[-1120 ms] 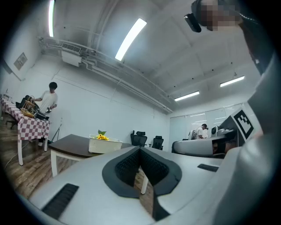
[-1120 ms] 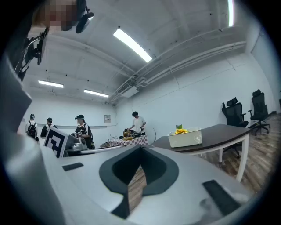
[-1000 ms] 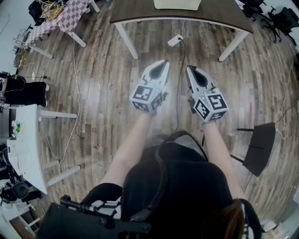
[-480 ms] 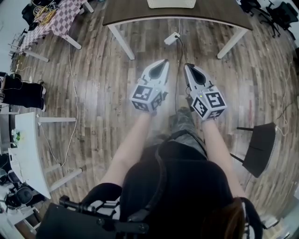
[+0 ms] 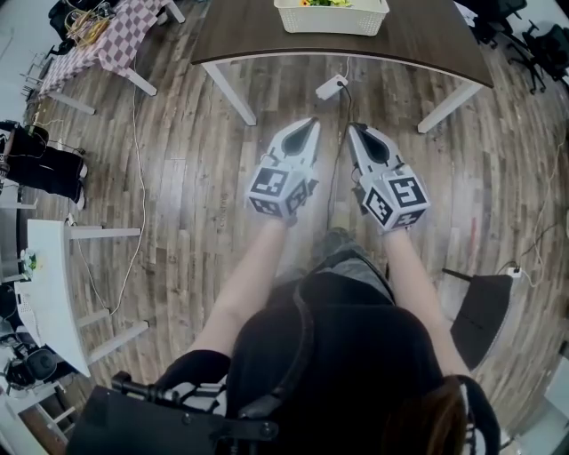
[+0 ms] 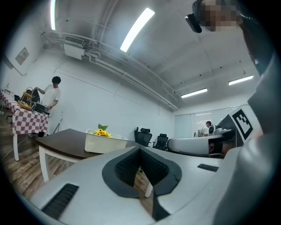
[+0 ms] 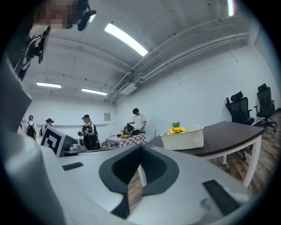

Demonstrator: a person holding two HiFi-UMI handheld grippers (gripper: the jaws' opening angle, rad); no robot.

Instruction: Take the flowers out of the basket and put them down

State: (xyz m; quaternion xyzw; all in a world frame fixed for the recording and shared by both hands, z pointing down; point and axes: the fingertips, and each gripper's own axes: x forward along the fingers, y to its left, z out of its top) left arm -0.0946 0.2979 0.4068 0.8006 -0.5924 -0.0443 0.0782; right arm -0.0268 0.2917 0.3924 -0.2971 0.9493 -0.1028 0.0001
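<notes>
A white slotted basket [image 5: 331,16] holding yellow flowers [image 5: 324,3] stands on a dark brown table [image 5: 427,40] at the top of the head view, well ahead of both grippers. My left gripper [image 5: 310,126] and right gripper [image 5: 352,130] are held side by side over the wood floor, pointing level toward the table, both shut with nothing between their jaws. In the left gripper view the basket [image 6: 105,141] with the flowers [image 6: 102,130] lies beyond the shut gripper [image 6: 140,149]. The right gripper view shows the basket [image 7: 184,137] and flowers [image 7: 177,130] past its shut gripper [image 7: 141,147].
A power strip [image 5: 331,86] and cable lie on the floor under the table. A checkered table [image 5: 116,35] stands far left, a white desk [image 5: 49,293] at left, a black chair [image 5: 484,307] at right. People [image 7: 89,130] stand in the background.
The table has slid lower in the head view and more of the basket shows, now with its flowers. Both grippers have come closer to the table, still shut.
</notes>
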